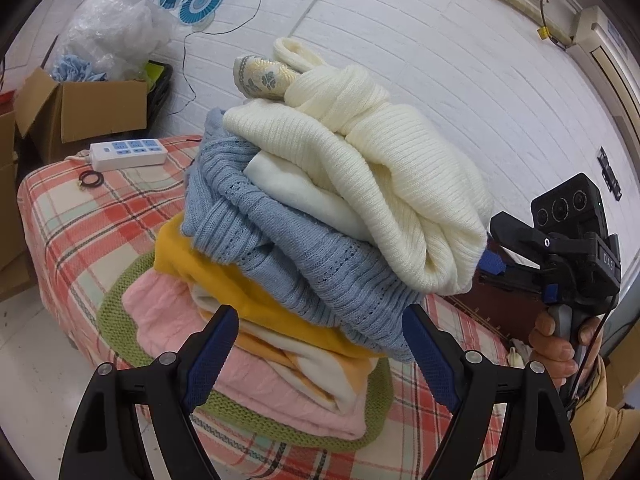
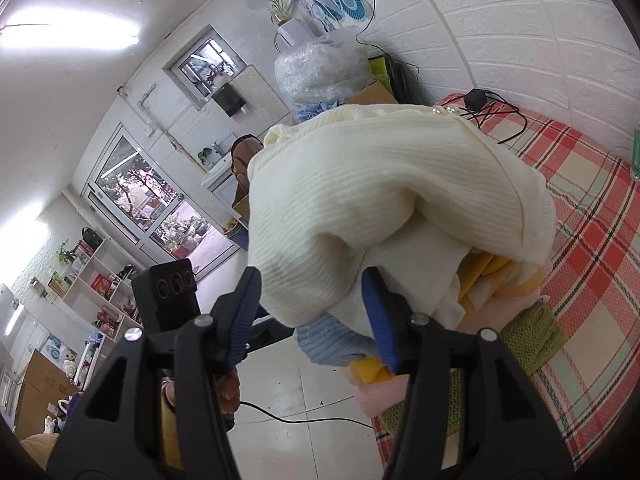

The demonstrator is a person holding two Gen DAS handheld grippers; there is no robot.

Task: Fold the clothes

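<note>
Hands (image 1: pixel 560 344) level beside clothes pile (image 1: pixel 304 248)

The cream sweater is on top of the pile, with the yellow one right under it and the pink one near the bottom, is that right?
Not quite. In the left wrist view the blue knit lies right under the cream sweater; the yellow one comes below that, and the pink one near the bottom.

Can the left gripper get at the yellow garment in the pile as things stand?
Probably yes. The left gripper is open, right in front of the yellow garment, with nothing between. But the blue knit sweater and cream sweater lie on top, so pulling it could topple them.
</note>
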